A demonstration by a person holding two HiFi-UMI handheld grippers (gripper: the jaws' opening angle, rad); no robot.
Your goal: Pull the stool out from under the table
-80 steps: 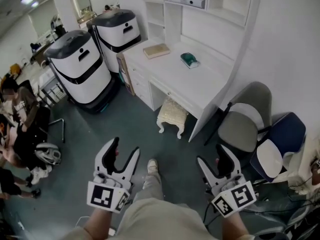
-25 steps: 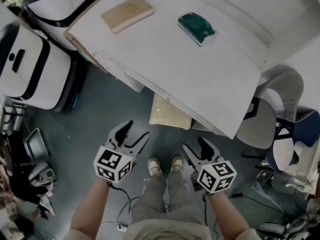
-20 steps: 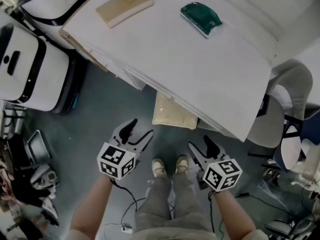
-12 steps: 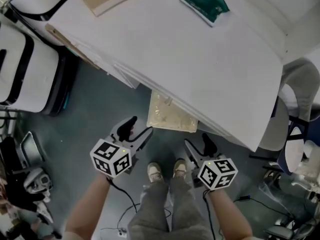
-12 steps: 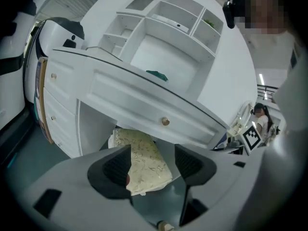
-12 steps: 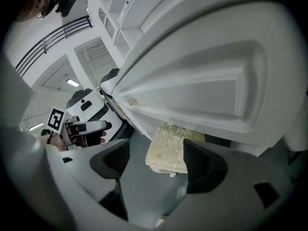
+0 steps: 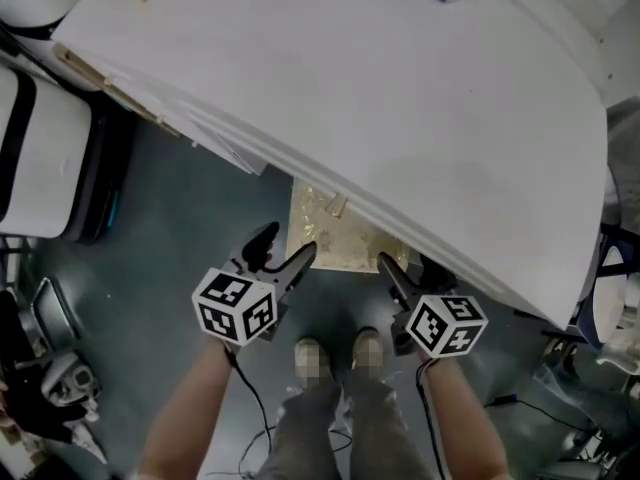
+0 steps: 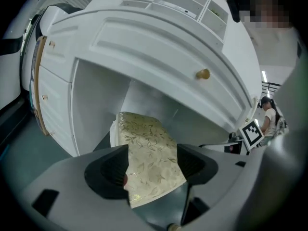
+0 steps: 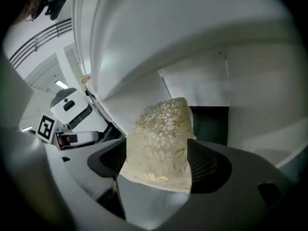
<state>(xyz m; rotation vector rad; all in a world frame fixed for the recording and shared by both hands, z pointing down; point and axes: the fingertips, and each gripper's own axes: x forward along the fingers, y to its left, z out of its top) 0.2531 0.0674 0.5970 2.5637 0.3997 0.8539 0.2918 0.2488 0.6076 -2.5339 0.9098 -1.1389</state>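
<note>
The left hand-held gripper [image 8: 153, 171] pointed into the opening under the white counter [image 8: 144, 37]. Its jaws had just been opening and stood apart, with the near corner of the stool [image 8: 142, 134] between them; whether the pads touched its gold leaf-patterned seat could not be told. The stool stood on the dark floor [image 8: 29, 153] in the recess. Above it ran a drawer front [image 8: 163, 57] with a round brass knob [image 8: 202, 73]. Side drawers [image 8: 53, 105] flanked the recess at left. A black-and-white marker cube [image 8: 253, 133] showed at far right.
</note>
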